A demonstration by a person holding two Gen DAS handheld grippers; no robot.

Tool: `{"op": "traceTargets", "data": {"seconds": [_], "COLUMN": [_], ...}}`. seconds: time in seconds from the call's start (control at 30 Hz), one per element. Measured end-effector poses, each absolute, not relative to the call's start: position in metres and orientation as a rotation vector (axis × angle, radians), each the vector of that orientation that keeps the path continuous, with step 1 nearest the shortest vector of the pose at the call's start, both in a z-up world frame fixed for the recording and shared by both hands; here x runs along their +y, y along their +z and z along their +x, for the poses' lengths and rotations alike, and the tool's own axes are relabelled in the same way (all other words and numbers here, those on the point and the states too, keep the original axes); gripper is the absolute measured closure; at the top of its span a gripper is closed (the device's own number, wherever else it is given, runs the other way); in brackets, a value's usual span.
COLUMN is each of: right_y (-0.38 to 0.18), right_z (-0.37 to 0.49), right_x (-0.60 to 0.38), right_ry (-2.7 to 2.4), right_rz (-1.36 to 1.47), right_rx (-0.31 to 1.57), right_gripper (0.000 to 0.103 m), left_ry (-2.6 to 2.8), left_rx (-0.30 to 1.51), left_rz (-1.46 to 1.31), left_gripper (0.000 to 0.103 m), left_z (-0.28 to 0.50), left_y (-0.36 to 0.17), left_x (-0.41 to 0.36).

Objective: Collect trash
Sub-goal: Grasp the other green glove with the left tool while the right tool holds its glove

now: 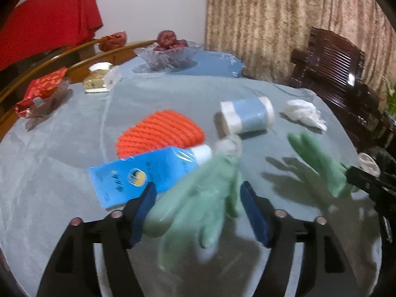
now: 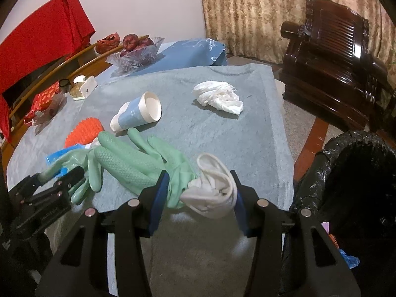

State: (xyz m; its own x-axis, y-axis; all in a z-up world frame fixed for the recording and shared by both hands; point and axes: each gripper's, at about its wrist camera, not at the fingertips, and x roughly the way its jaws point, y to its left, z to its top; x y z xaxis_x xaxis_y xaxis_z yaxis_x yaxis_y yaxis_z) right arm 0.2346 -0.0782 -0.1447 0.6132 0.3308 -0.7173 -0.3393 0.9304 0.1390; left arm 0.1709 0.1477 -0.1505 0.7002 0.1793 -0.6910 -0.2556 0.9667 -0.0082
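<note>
My left gripper is shut on a green rubber glove, which hangs blurred between the blue pads above the table; it also shows in the right wrist view. My right gripper is shut on the cuff of a second green glove, with its white lining bunched between the pads; this glove also shows in the left wrist view. On the grey-blue cloth lie a blue carton, an orange foam net, a tipped blue paper cup and a crumpled white tissue.
A bin lined with a black bag stands at the table's right edge. A glass bowl of red fruit, a red snack packet and a gold-white box sit at the back left. A dark wooden chair stands to the right.
</note>
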Motion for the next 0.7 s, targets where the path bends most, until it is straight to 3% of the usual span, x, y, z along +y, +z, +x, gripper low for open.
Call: {"op": "traceTargets", "data": {"seconds": [0.17,0.33,0.43,0.7], "right_y": [-0.145,-0.141,-0.138,-0.126], "right_z": [0.235,0.235,0.234,0.229], "right_x": [-0.077,-0.074,-0.074,-0.074], "right_ry": [0.391,0.392,0.396,0.402], "right_rz": [-0.014,-0.033,-0.033,-0.038], "right_rx": [0.829,0.821,0.816,0.789], "right_gripper": [0.056,0.056,0.056,0.056], "left_ry": [0.215,0.153,0.147,0.131], "left_rx": [0.778,0.796,0.796,0.762], "left_rz": [-0.139,-0.131,-0.135,-0.155], "left_gripper": [0.033,0.071,0.083,0.089], "left_z": [0.178,0.181,0.18,0.166], "left_y": [-0.156,-0.162,-0.161,-0.145], "left_x": [0.15,0.137,0.134,0.128]}}
